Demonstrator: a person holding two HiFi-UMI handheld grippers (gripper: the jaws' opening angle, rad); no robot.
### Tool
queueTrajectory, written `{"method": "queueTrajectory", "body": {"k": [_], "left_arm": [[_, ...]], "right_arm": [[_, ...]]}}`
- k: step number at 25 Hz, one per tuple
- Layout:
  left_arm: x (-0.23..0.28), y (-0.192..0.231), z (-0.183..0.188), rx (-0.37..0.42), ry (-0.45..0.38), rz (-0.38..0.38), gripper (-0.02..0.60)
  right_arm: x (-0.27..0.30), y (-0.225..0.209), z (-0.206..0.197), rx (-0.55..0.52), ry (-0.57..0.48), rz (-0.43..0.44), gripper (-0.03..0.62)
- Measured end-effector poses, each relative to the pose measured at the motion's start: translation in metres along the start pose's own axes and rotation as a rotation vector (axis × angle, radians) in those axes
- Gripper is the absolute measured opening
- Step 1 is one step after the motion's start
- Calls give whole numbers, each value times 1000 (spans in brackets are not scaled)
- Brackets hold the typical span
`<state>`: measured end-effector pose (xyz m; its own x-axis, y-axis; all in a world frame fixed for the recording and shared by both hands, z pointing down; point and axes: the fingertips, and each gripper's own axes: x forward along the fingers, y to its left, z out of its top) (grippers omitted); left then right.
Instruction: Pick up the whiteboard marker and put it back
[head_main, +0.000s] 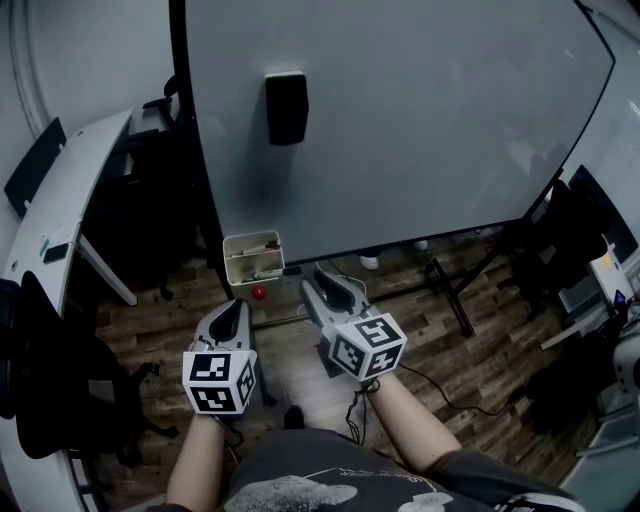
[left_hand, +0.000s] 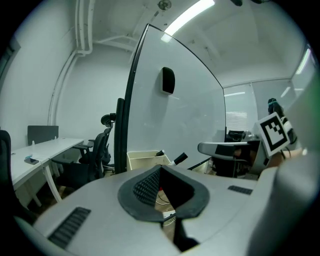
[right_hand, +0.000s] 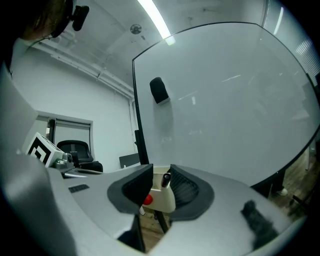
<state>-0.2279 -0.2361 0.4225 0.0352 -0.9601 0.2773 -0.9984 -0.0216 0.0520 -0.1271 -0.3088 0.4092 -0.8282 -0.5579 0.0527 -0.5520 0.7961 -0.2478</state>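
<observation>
1. Large white whiteboard on a black frame (head_main: 420, 120): fills the upper centre and right of the head view. A small black rectangular eraser (head_main: 287, 107) sits on it at upper centre.
2. Cream open-topped plastic box (head_main: 238, 262): centre-left of the frame, at the foot of the board's left post. A small red round knob (head_main: 259, 293) sits just below it.
3. White-barrelled, dark-capped whiteboard marker (head_main: 268, 272): lies in the cream box, its dark end reaching over the right rim. At least one more pen seems to lie with it. In the right gripper view a dark marker end (right_hand: 166, 178) stands above the box rim at centre frame.
4. Handling (judged): light, stiff and not fragile. The smooth round barrel is likely to roll or twist in a loose hold. Best taken on the exposed end clear of the rim, or mid-barrel, with the pads square across it.
5. Left gripper (head_main: 231, 308): lower centre-left, aimed toward the box. The jaws are a narrow way apart with nothing between them.
6. Right gripper (head_main: 327, 278): just right of the box, not touching it. The jaws are moderately parted and empty, and the box and marker end show through the gap.
7. Stage (judged): approach only; the marker is not yet taken.
</observation>
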Motion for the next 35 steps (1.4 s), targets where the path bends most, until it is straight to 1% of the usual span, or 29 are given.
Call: {"method": "queueTrajectory", "body": {"k": [2, 4, 7, 13, 21, 27, 32, 35], "left_arm": [[-5, -9, -3, 1, -1, -5, 14], [-12, -16, -5, 2, -2, -8, 14], [-25, -27, -9, -1, -3, -7, 14], [-60, -53, -18, -4, -8, -6, 14], [-110, -87, -41, -16, 5, 5, 14], [-145, -103, -55, -25, 10, 24, 14], [-166, -107, -59, -32, 4, 45, 14], [-177, -110, -61, -37, -1, 54, 14]], "right_arm": [[-11, 2, -3, 12, 1, -3, 102], [-21, 4, -4, 18, 0, -7, 70], [-39, 12, -6, 1, 6, -8, 48], [-83, 28, -16, -22, 35, -16, 34], [-142, 44, -32, -6, 66, -36, 26], [-172, 67, -44, -7, 80, 11, 24], [-182, 87, -53, -11, 99, 47, 23], [-186, 100, -54, -37, 108, 66, 23]]}}
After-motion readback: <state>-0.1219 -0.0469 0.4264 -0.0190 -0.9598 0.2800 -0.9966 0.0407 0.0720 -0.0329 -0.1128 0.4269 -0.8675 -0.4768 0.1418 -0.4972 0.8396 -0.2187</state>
